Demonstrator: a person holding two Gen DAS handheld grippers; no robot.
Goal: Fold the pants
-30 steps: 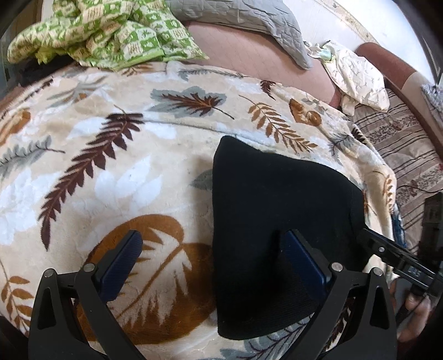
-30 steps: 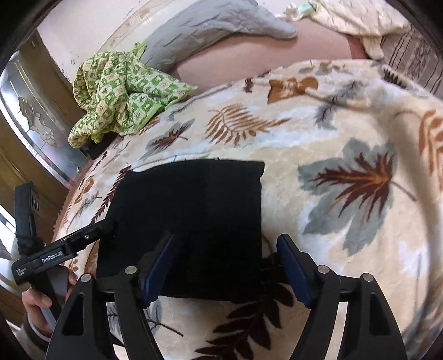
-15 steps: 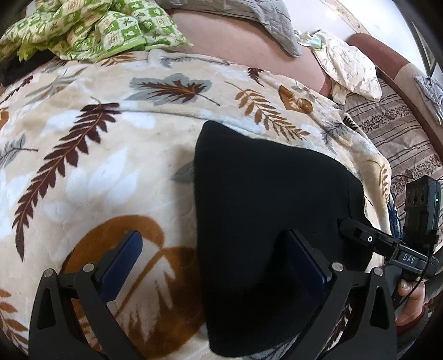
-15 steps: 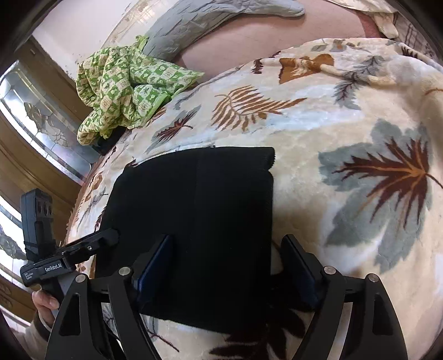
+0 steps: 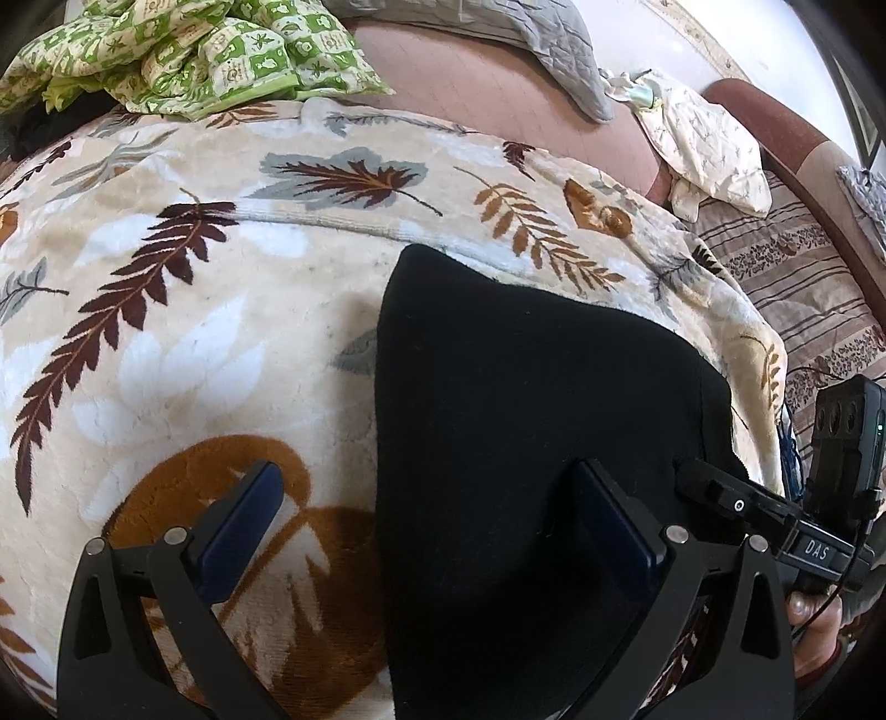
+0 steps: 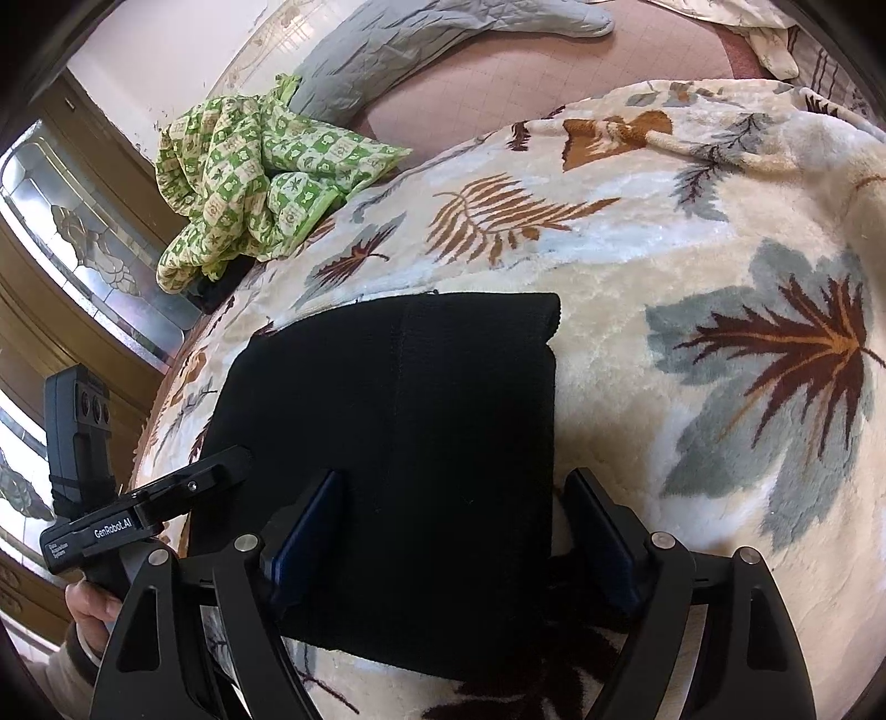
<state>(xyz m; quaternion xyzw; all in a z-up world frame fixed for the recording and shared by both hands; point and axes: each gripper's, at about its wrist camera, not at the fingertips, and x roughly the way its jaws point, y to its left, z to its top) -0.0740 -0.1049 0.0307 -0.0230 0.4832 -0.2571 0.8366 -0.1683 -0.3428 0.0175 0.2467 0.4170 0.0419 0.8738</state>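
Note:
The black pants (image 5: 526,432) lie folded into a flat block on the leaf-patterned blanket (image 5: 194,332); they also show in the right wrist view (image 6: 398,443). My left gripper (image 5: 426,509) is open, low over the pants' left edge, one finger over the blanket, one over the cloth. My right gripper (image 6: 454,515) is open, straddling the pants' right edge. Each gripper shows in the other's view, the right one (image 5: 736,504) at the pants' right corner, the left one (image 6: 194,487) at their left corner.
A green checked cloth (image 5: 183,50) is bunched at the blanket's far left. A grey quilted cover (image 5: 531,39) and a cream cloth (image 5: 703,144) lie beyond on the pink bed. A striped cover (image 5: 803,288) lies to the right. A wooden cabinet (image 6: 66,266) stands to the left.
Both grippers have drifted slightly over the folded pants, staying open. The pants look the same shape and have not moved on the blanket.

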